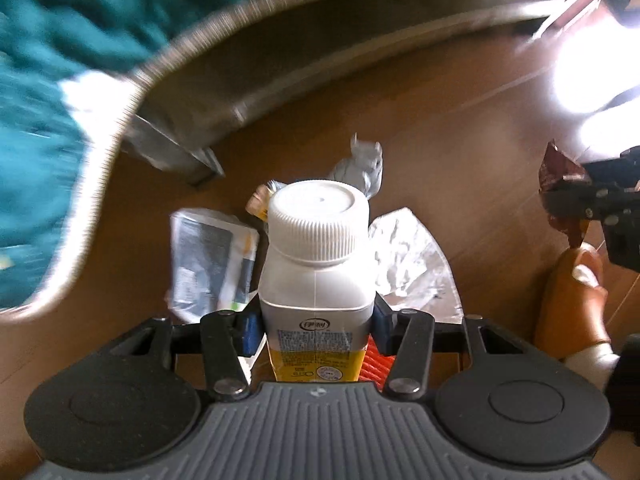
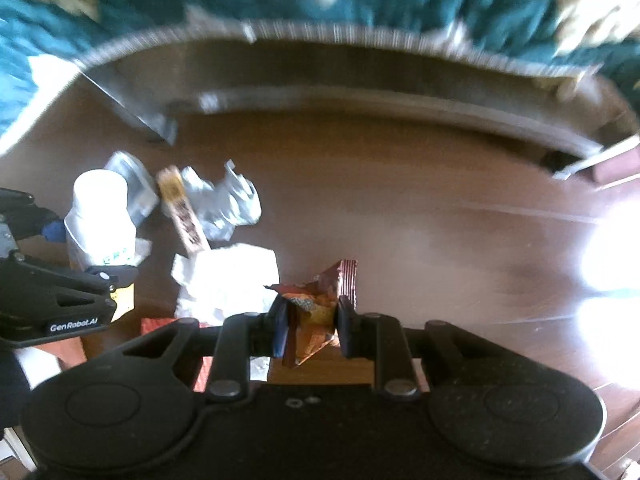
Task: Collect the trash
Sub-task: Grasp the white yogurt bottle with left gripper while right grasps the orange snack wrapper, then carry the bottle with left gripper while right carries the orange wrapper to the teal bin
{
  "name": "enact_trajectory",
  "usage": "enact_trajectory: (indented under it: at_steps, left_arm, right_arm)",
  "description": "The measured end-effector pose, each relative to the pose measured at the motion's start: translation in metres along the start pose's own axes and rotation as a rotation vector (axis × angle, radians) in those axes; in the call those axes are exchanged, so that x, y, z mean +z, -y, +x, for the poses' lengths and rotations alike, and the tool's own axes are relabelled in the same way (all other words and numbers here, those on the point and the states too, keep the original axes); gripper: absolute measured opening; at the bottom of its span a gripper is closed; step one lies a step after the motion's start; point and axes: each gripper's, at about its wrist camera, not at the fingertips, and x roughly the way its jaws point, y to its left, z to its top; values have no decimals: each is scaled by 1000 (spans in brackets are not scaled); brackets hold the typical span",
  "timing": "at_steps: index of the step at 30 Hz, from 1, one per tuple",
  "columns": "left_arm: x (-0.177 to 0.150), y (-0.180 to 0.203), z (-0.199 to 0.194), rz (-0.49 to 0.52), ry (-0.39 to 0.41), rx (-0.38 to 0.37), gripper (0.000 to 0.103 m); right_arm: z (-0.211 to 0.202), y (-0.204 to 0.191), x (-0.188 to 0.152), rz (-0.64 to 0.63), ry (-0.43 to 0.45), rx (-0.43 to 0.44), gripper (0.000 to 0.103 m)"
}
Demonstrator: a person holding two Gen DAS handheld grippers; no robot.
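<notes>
My left gripper (image 1: 316, 326) is shut on a white plastic bottle (image 1: 316, 264) with a ribbed white cap and a yellow label, held above the brown floor. The bottle also shows in the right wrist view (image 2: 100, 216). My right gripper (image 2: 312, 326) is shut on a crumpled brown and orange snack wrapper (image 2: 324, 300), also seen at the right edge of the left wrist view (image 1: 560, 176). On the floor below lie a clear printed packet (image 1: 208, 260), a silver foil wrapper (image 1: 412, 260), crumpled grey foil (image 1: 360, 164), a brown snack bar wrapper (image 2: 184, 212) and white crumpled paper (image 2: 228, 280).
A bed or sofa with a teal blanket (image 1: 60, 80) and a grey frame (image 2: 320, 76) curves across the back, with a metal leg (image 1: 176, 152) on the floor. Bright glare (image 1: 592, 72) lies on the floor at right. A red packet (image 2: 160, 326) lies under my right gripper.
</notes>
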Motion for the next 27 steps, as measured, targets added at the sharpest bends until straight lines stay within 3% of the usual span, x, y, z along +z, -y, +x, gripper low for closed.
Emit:
enact_trajectory:
  at_steps: [12, 20, 27]
  left_arm:
    - [-39, 8, -149, -13, 212, -4, 51]
    - [-66, 10, -237, -69, 397, -27, 51]
    - [-71, 3, -316, -89, 578, -16, 51]
  right_arm:
    - [-151, -22, -36, -31, 252, 13, 23]
    - [-249, -34, -58, -68, 468, 32, 23]
    - [-324, -51, -64, -138, 626, 23, 23]
